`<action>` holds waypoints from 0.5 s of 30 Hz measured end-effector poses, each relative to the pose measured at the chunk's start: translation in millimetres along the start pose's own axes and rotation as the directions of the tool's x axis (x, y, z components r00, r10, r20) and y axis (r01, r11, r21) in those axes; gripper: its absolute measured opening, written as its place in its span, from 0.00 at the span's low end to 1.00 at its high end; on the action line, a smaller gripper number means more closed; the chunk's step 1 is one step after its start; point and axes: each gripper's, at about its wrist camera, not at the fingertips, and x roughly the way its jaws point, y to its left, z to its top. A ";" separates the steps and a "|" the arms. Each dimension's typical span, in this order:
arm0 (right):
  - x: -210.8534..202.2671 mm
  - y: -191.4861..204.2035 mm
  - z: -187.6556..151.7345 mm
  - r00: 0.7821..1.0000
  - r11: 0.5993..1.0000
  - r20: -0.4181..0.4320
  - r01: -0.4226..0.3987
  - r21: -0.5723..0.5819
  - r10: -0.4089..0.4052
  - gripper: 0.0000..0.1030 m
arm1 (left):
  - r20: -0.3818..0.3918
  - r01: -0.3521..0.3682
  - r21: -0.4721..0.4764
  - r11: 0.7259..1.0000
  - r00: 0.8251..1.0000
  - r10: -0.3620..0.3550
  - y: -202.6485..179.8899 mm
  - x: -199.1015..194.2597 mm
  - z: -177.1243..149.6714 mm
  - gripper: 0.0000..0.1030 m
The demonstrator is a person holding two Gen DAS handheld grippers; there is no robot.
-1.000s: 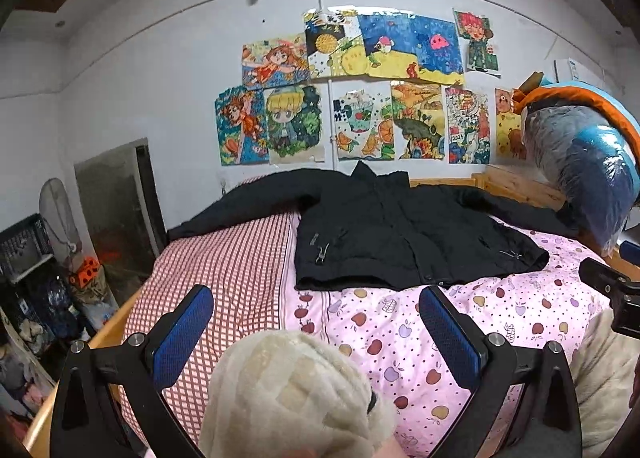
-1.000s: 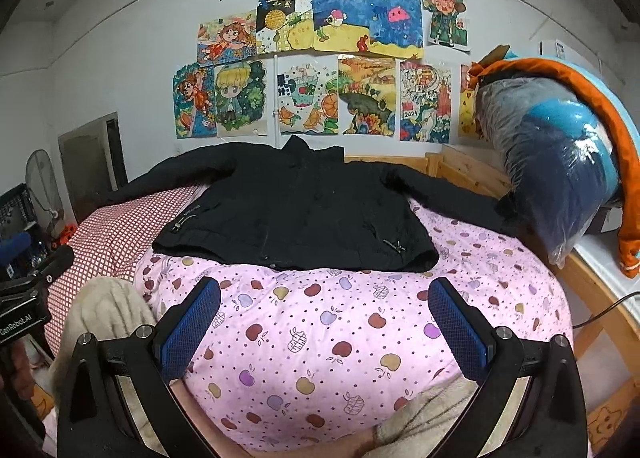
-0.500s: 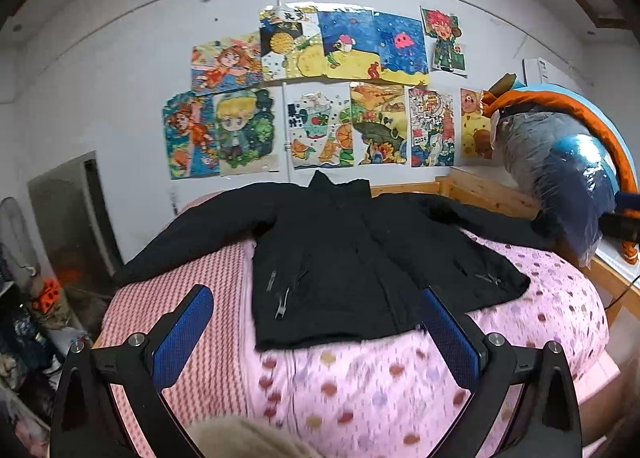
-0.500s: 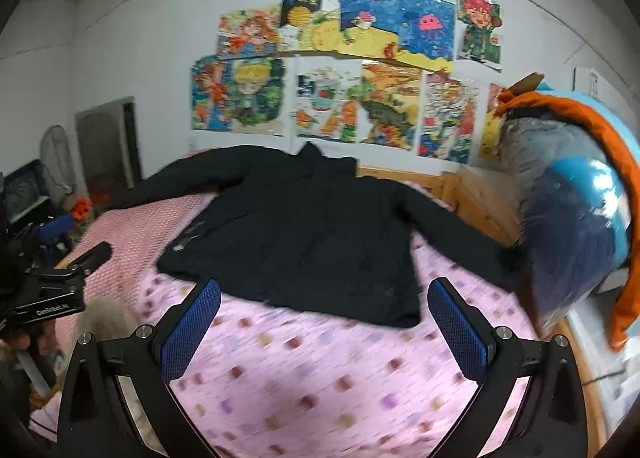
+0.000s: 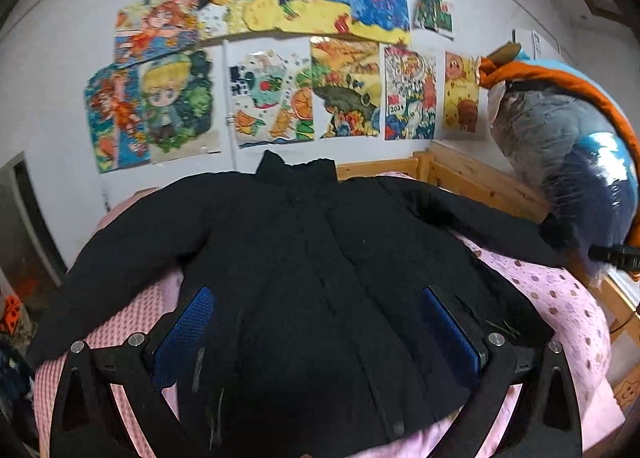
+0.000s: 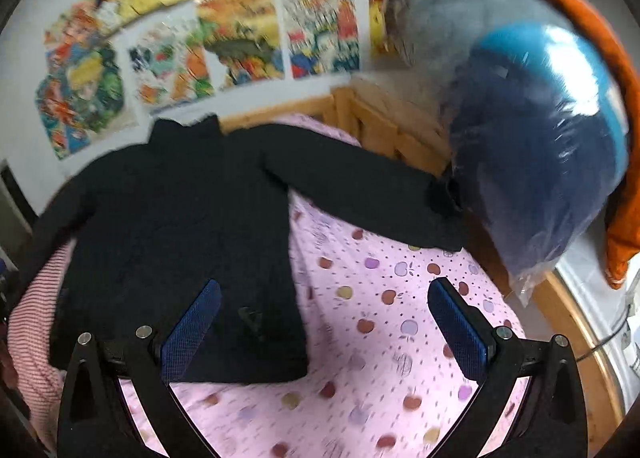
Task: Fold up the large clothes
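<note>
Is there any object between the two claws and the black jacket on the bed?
Nothing visible does. The left claw, open, already hangs over the black jacket near its hem. The right claw, open, faces the jacket's side and outstretched sleeve, with only pink bedding under it.

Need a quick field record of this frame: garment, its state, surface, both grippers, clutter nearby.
garment: black padded jacket
state: spread flat, front up, sleeves out to both sides, no fold yet
surface: pink apple-print quilt on a wooden-framed bed, red-checked sheet at the left
left gripper: open, over the jacket's lower body, holding nothing
right gripper: open, over the jacket's right hem edge and quilt, holding nothing
nearby: plastic-wrapped blue bundle at the right sleeve's cuff; drawings on the wall
</note>
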 end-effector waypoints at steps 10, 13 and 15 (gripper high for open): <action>121.7 -47.2 -28.6 0.979 0.892 0.143 -0.191 0.409 0.144 0.99 | -0.166 0.160 0.064 0.985 0.975 -0.148 -49.2 149.7 55.6 1.00; 144.3 -70.8 -41.5 0.976 0.804 0.202 -0.188 0.564 0.086 0.99 | -0.184 0.185 0.126 0.975 0.970 -0.160 -72.1 184.7 58.4 1.00; 159.6 -85.1 -43.2 0.975 0.747 0.212 -0.184 0.639 0.059 0.99 | -0.177 0.196 0.158 0.968 0.970 -0.167 -86.9 207.7 60.4 1.00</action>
